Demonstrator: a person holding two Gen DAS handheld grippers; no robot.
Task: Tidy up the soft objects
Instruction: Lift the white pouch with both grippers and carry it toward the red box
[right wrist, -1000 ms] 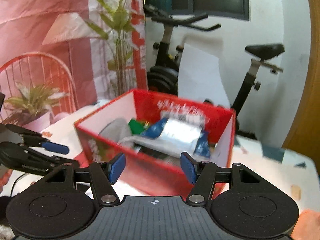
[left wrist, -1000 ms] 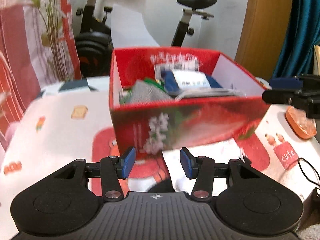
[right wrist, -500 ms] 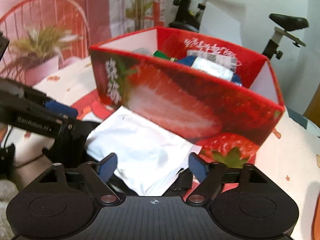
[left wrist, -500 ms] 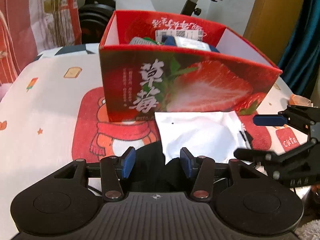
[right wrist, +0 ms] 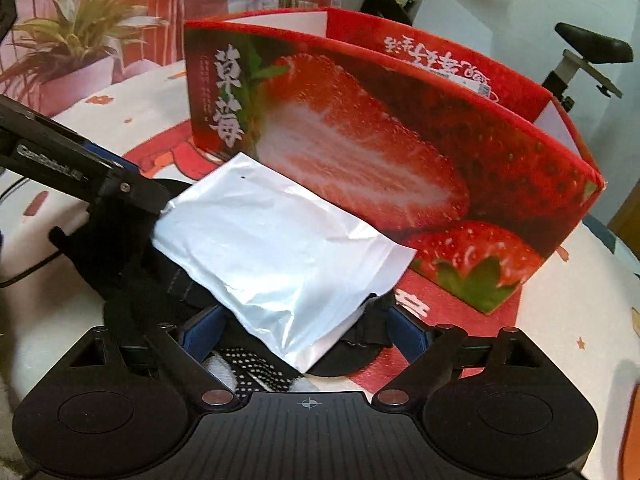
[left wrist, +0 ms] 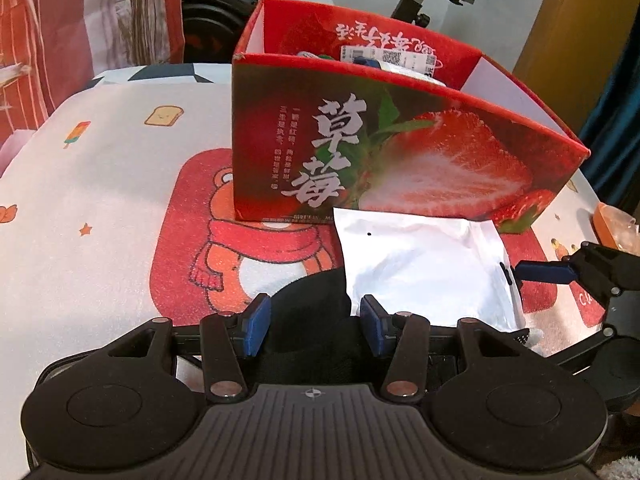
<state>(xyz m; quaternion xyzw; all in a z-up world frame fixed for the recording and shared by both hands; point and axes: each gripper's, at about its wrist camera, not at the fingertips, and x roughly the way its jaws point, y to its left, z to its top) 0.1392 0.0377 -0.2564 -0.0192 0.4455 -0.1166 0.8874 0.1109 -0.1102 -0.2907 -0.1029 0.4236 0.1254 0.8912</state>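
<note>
A white plastic pouch [left wrist: 420, 264] [right wrist: 272, 248] lies on the table against the front of the red strawberry box [left wrist: 400, 152] [right wrist: 400, 140], resting partly on black cloth [left wrist: 308, 312] [right wrist: 132, 276]. The box holds several packets, mostly hidden behind its wall. My left gripper [left wrist: 314, 326] is open low over the black cloth, which shows between its blue pads. My right gripper [right wrist: 304, 334] has its jaws opening wide, with the pouch's near corner between them and untouched. A black-and-white dotted fabric [right wrist: 260, 372] lies under it. Each gripper shows in the other's view [right wrist: 80, 168] [left wrist: 560, 272].
The table wears a white cloth with a red cartoon-bear print [left wrist: 240, 248]. An exercise bike [right wrist: 580, 52] stands behind the box, a potted plant [right wrist: 76, 40] at the back left. An orange object [left wrist: 616, 220] lies at the table's right edge. A thin cable [right wrist: 24, 268] runs at the left.
Both grippers have come down from box-rim height to the table in front of the box. The right jaws have spread wider. The white pouch and black cloth now fill the foreground.
</note>
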